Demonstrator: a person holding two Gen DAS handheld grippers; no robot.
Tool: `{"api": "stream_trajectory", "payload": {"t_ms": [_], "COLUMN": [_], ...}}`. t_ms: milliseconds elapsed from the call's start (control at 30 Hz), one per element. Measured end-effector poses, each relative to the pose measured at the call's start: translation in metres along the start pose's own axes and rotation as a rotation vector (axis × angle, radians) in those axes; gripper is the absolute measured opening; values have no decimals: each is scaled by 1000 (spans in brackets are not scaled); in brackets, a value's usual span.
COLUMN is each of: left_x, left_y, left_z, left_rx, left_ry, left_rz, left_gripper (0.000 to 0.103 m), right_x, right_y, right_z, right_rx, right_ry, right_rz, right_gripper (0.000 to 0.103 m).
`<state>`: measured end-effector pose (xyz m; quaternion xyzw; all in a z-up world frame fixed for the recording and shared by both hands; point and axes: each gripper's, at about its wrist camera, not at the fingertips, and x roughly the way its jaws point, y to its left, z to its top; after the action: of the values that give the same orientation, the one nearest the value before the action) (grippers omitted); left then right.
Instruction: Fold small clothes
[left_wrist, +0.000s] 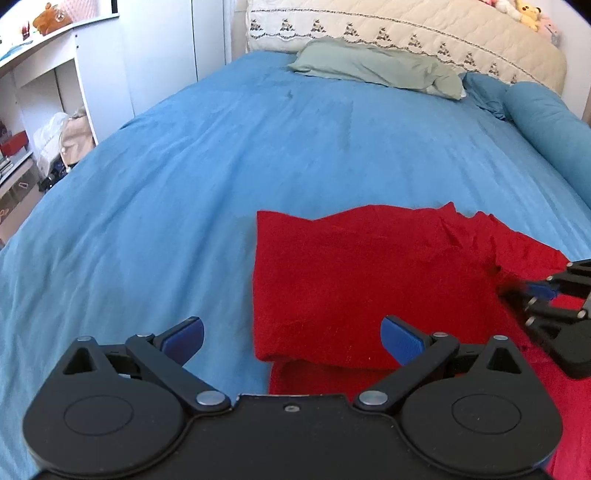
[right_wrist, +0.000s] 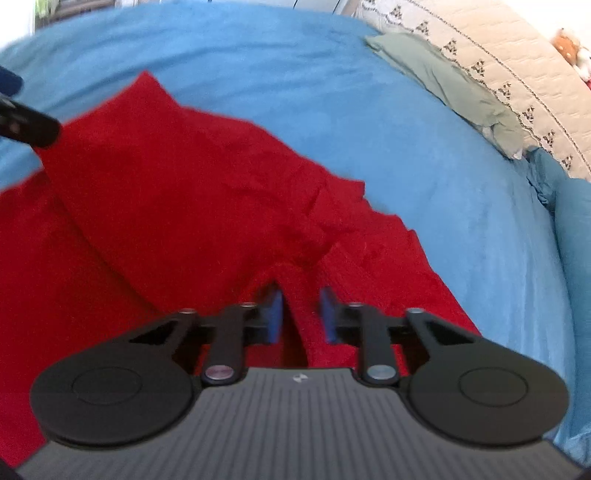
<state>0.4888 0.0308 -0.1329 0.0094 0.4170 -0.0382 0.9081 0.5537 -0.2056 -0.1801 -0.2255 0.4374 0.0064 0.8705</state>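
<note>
A red garment (left_wrist: 369, 277) lies partly folded on the blue bedsheet (left_wrist: 184, 184), one layer turned over another. My left gripper (left_wrist: 291, 336) hovers over the garment's left edge with its jaws wide open and nothing between them. In the right wrist view the red garment (right_wrist: 166, 192) fills the middle, and my right gripper (right_wrist: 301, 314) is shut on a raised ridge of its cloth near the right side. The right gripper (left_wrist: 517, 295) also shows blurred at the left wrist view's right edge, on the cloth. A part of the left gripper (right_wrist: 22, 122) shows at the far left.
A pale green cloth (left_wrist: 373, 66) lies crumpled at the head of the bed, against a cream quilted cover (left_wrist: 406, 33). A blue bolster (left_wrist: 546, 125) runs along the right side. White shelves (left_wrist: 44, 74) stand beyond the bed's left edge.
</note>
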Motion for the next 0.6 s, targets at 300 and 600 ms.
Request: {"api": "stream_trajectory", "payload": {"t_ms": [300,600], "left_x": [-7,-4], "left_y": [-1,-9], "left_z": [2,-9], "left_rx": [23,22], "left_ry": [12,34], "left_rz": [-9,-13], "left_gripper": [103,103], "right_x": [-47,-58], "right_y": [-54,-111], "right_z": [-15,-78], "right_rx": [273,565], "right_ry": [-86,-44], "right_rz": [-140,-251], "right_gripper": [20,20]}}
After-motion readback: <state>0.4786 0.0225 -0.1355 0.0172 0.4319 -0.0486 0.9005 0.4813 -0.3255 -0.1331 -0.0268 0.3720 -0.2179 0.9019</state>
